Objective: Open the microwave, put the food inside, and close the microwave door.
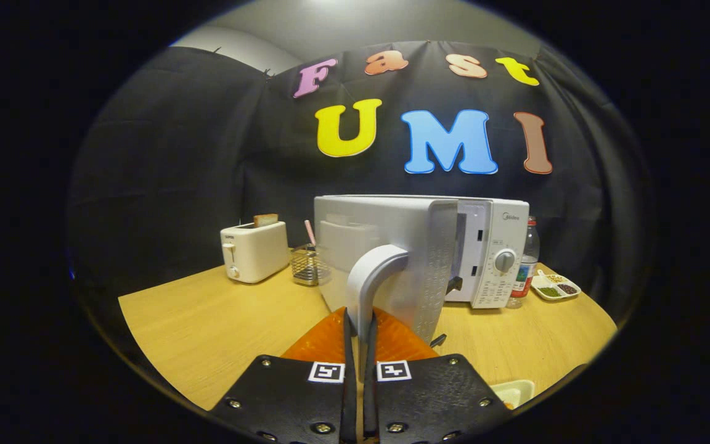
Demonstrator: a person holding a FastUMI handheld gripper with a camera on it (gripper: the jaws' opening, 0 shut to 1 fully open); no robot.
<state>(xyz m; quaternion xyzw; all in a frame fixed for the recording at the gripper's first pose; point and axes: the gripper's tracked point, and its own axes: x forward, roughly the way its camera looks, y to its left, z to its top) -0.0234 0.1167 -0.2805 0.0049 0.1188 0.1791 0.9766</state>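
The white boxy microwave (490, 246) stands on the pale wooden table (207, 320), its door (410, 259) swung open toward the camera. The gripper (360, 336) is clamped on the door's curved grey handle (370, 277), one finger on each side. A white toaster (254, 250) and a wire basket (307, 264) stand left of the microwave; a plastic bottle (526, 262) and a divided white dish (555, 287) stand right of it.
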